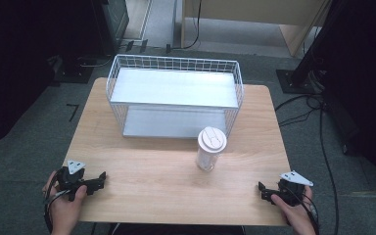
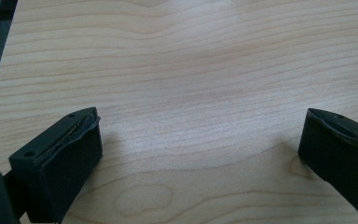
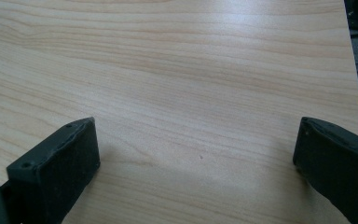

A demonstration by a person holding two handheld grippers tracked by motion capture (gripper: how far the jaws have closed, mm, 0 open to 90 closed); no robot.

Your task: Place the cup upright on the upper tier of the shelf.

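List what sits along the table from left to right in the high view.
Left gripper → cup → right gripper. The wire rack spans the middle behind them, so it has no clear place in the order.

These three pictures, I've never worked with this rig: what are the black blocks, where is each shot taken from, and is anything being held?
No robot here: a person holds a hand-operated gripper in each hand. The high view looks down on a wooden table, with the left gripper and right gripper near its front corners. The other two pictures come from cameras riding on each gripper; the black blocks are its own two jaws, seen over bare wood. Both the left gripper and right gripper stand wide open, holding nothing. On the table stand a white wire shelf rack at the back and, just in front of it, an upright lidded cup.
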